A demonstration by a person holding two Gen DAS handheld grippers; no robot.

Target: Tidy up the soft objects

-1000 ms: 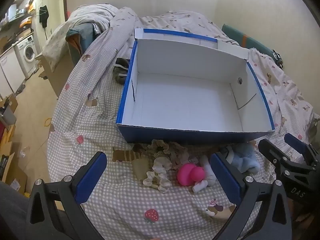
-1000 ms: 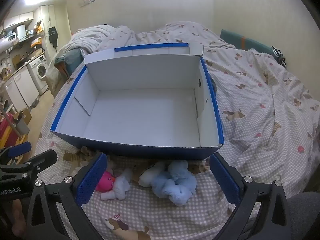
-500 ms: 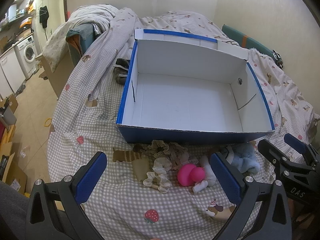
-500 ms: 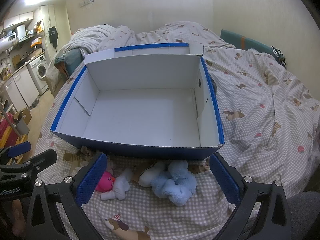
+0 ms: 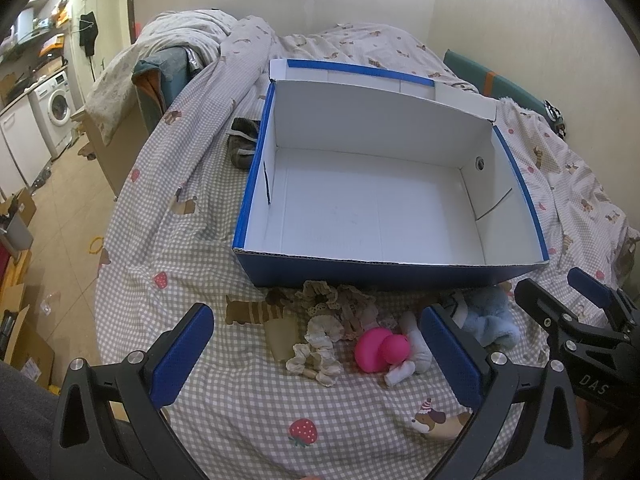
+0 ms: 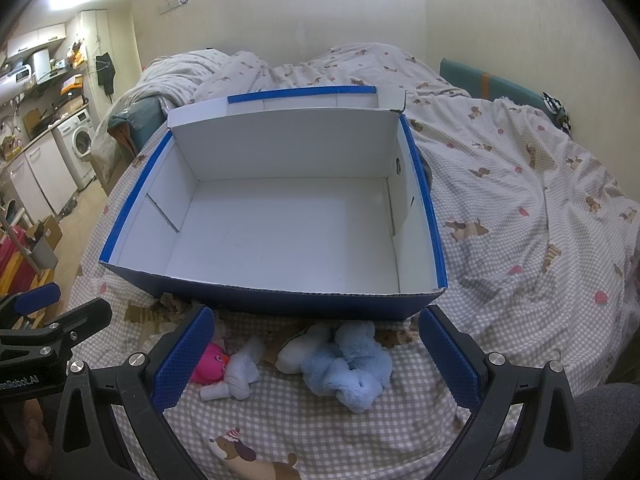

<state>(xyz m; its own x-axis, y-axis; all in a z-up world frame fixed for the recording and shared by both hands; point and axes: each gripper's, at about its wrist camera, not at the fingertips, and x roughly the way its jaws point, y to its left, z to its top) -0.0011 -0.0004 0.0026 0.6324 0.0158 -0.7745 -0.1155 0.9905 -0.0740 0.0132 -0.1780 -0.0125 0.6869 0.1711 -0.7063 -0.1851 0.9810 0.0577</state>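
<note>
A blue box with a white inside [image 5: 372,268] [image 6: 280,304] lies on the bed with nothing in it. In front of its near wall lie soft things: beige lace scrunchies [image 5: 320,350], a pink round toy [image 5: 380,349] [image 6: 211,364] with a white cloth body [image 6: 240,374], and a light blue plush [image 5: 490,322] [image 6: 344,364]. My left gripper [image 5: 316,354] hovers open above the scrunchies and pink toy. My right gripper [image 6: 316,354] hovers open above the blue plush. Neither holds anything.
The bed carries a checked quilt [image 6: 520,220] with dog and strawberry prints, heaped at the back. A dark sock [image 5: 242,146] lies left of the box. Off the bed's left edge are floor, cardboard boxes and a washing machine [image 5: 56,106].
</note>
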